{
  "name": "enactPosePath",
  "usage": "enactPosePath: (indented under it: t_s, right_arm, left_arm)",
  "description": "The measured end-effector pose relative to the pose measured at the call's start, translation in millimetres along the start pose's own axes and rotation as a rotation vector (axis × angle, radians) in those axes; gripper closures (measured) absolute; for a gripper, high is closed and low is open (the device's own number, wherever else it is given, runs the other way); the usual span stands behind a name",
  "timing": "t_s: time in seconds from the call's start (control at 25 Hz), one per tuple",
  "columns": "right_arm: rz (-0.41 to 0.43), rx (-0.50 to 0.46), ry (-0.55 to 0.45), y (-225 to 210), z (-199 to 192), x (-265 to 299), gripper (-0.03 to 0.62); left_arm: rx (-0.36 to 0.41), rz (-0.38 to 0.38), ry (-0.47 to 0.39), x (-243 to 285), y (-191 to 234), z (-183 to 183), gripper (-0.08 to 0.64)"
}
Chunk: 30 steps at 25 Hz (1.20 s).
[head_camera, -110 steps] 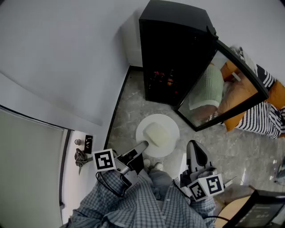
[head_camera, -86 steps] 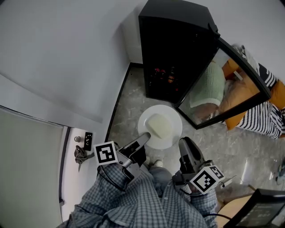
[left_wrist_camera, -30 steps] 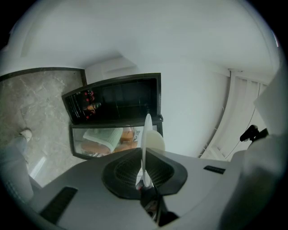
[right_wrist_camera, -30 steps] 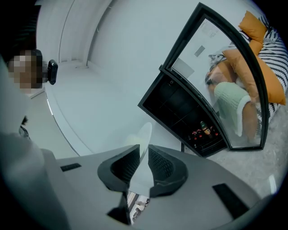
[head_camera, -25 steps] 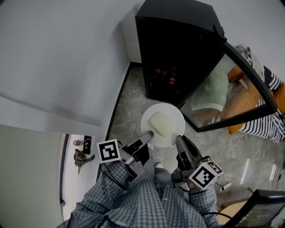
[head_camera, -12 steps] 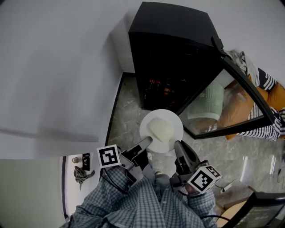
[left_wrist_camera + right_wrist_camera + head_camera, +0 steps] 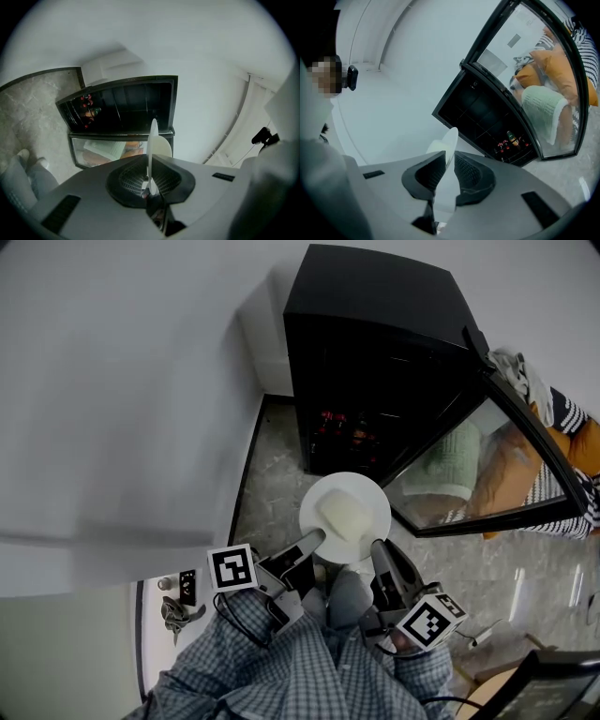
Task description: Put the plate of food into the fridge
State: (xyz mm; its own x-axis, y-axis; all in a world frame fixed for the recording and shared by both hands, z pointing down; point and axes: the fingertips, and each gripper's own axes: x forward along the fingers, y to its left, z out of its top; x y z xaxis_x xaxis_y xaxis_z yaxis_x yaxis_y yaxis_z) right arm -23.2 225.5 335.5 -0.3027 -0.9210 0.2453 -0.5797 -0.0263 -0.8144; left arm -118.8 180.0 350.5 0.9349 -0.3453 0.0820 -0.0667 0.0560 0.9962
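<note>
A round white plate carries a pale block of food and hangs in the air just in front of the fridge. My left gripper is shut on its near-left rim and my right gripper is shut on its near-right rim. The left gripper view shows the plate edge-on between the jaws, and in the right gripper view the plate sits the same way. The black fridge stands open, its glass door swung out to the right. Red items sit on a low shelf inside.
The fridge stands in a corner against the white wall, on a grey stone floor. Cushions and striped cloth lie behind the door at the right. The person's checked trousers fill the bottom.
The plate has been lifted from the floor and carried toward the fridge, held by both grippers. In the last half second it moved only slightly closer to the opening.
</note>
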Motion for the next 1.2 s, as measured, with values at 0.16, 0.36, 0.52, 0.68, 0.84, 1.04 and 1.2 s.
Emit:
enactPosePath:
  t_s: [0.16, 0.36, 0.52, 0.68, 0.84, 1.04, 1.2]
  right_arm:
    - [0.002, -0.006, 0.016, -5, 2, 7, 0.528]
    - [0.006, -0.008, 0.041, -10, 11, 20, 0.528]
    - [0.014, -0.005, 0.056, -17, 22, 35, 0.528]
    - [0.017, 0.002, 0.066, -22, 31, 45, 0.526]
    - [0.025, -0.002, 0.080, -30, 47, 58, 0.526]
    - [0.034, -0.004, 0.095, -40, 70, 72, 0.528]
    - [0.046, -0.008, 0.101, -40, 81, 79, 0.528]
  left_arm:
    - [0.002, 0.002, 0.003, 5, 3, 6, 0.537]
    - [-0.020, 0.001, -0.016, 15, 4, 15, 0.537]
    - [-0.015, 0.013, -0.034, 25, 6, 28, 0.537]
    - [-0.004, 0.011, -0.043, 37, 5, 38, 0.537]
    - [-0.012, 0.014, -0.062, 53, 6, 48, 0.537]
    - [-0.013, 0.012, -0.084, 77, 3, 60, 0.537]
    - [-0.002, 0.010, -0.103, 85, -3, 67, 0.537]
